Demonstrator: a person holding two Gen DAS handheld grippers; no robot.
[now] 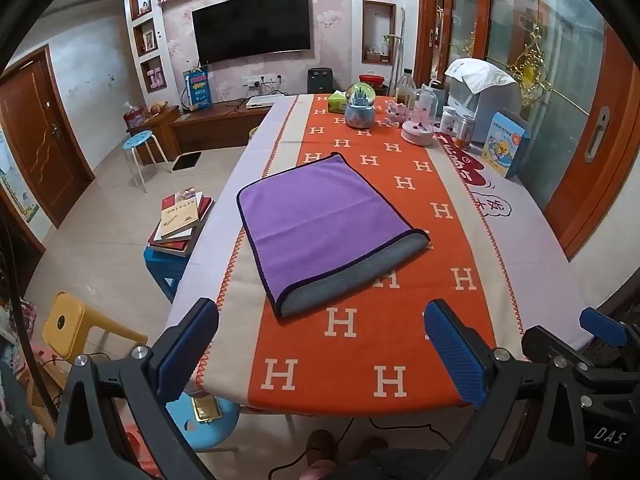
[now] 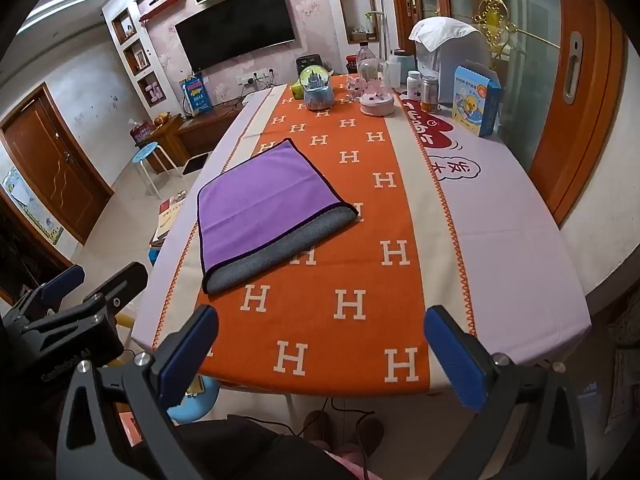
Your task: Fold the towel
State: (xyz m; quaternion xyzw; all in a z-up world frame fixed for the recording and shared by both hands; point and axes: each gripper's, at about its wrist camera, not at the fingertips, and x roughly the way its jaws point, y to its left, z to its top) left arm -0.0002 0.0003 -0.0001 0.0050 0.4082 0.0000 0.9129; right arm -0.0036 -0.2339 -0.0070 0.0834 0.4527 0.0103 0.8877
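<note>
Going left to right here. Far left there's a brown wooden door, then on the floor a yellow plastic stool and a blue stool carrying a stack of books right beside the table's left edge. A round light-blue stool sits further back near the low TV cabinet, with the wall-mounted TV above it.

The left gripper hangs over the near end of the table, its blue-padded fingers spread wide with nothing between them, not touching the cloth.

The table wears an orange tablecloth covered in white H letters, with pale lavender borders on both sides. The purple towel lies flat on the orange strip, left of centre and a bit skewed, already folded over once so its grey underside peeks out along the near edge. It's well clear of both grippers.

The right gripper is also held above the near table edge, fingers wide apart and empty; it sits just beside the left one, whose black frame shows at the lower left of the right wrist view.

At the far right end of the table there's a snow globe, a pink round dish, some bottles, a blue duck-print box and a white water dispenser with a white cloth draped on top.
</note>
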